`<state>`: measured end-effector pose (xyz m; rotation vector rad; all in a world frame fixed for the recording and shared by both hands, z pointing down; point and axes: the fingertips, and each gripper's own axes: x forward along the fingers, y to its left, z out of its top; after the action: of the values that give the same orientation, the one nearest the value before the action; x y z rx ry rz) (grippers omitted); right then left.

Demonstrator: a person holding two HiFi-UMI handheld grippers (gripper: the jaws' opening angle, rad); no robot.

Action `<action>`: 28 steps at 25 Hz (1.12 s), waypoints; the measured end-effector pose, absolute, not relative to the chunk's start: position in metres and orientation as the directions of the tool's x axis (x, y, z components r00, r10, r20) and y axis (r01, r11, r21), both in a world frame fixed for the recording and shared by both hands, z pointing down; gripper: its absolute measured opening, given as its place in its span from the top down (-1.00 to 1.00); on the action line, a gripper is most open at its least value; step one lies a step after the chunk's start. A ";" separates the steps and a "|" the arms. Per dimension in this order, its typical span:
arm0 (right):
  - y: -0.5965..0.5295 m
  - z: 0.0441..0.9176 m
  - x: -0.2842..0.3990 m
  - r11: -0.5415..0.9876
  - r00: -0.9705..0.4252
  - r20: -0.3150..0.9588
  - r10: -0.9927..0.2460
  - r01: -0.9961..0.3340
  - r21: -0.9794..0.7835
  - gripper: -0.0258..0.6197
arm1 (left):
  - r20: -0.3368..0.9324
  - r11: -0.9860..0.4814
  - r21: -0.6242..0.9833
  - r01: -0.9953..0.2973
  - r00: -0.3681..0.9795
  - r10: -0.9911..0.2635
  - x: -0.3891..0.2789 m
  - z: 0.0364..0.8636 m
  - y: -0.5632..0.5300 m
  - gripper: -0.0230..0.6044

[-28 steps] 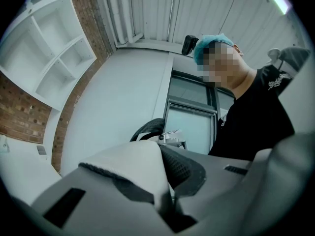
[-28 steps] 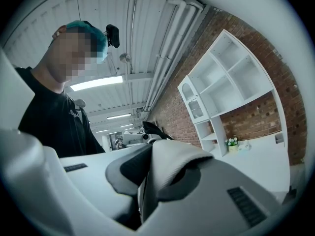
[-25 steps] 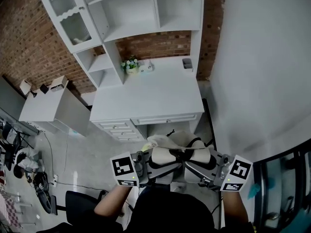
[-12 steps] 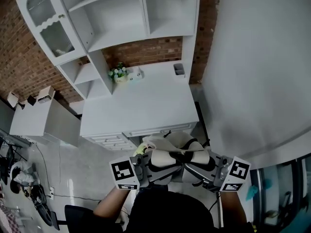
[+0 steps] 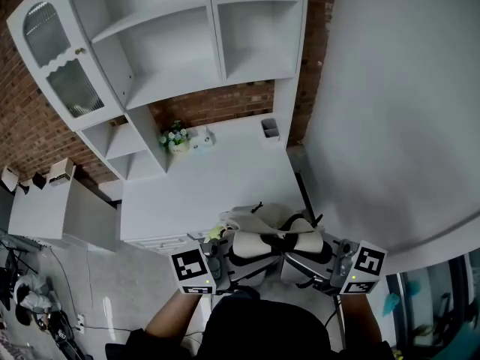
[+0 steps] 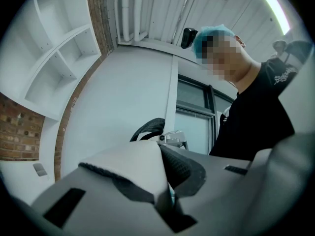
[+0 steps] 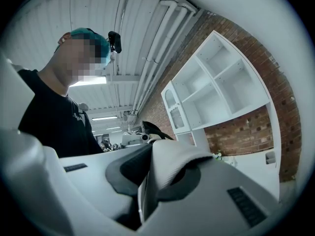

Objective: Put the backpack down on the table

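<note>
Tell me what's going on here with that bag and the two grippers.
A person holds a gripper in each hand. The left gripper and the right gripper both have their jaws shut on a beige backpack, one on each side, holding it up in front of the person's body. A white desk stands just ahead, below open shelves. The backpack is not yet set down on it.

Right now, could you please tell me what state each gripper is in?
Left gripper: jaws closed on a pale fold of the backpack.
Right gripper: jaws closed on the backpack too.
</note>
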<state>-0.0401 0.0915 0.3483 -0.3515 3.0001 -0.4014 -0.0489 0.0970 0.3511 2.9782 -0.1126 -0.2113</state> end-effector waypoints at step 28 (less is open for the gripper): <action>-0.032 0.319 -0.087 0.926 -0.936 -0.088 -0.340 -0.317 -0.206 0.77 | -0.183 -0.992 0.123 0.028 0.983 0.005 -0.094 0.321 -0.029 0.79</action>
<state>-0.0869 -0.0317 0.3185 -0.5070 2.9623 -0.2869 -0.0944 -0.0294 0.3206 3.0032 0.0257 -0.2774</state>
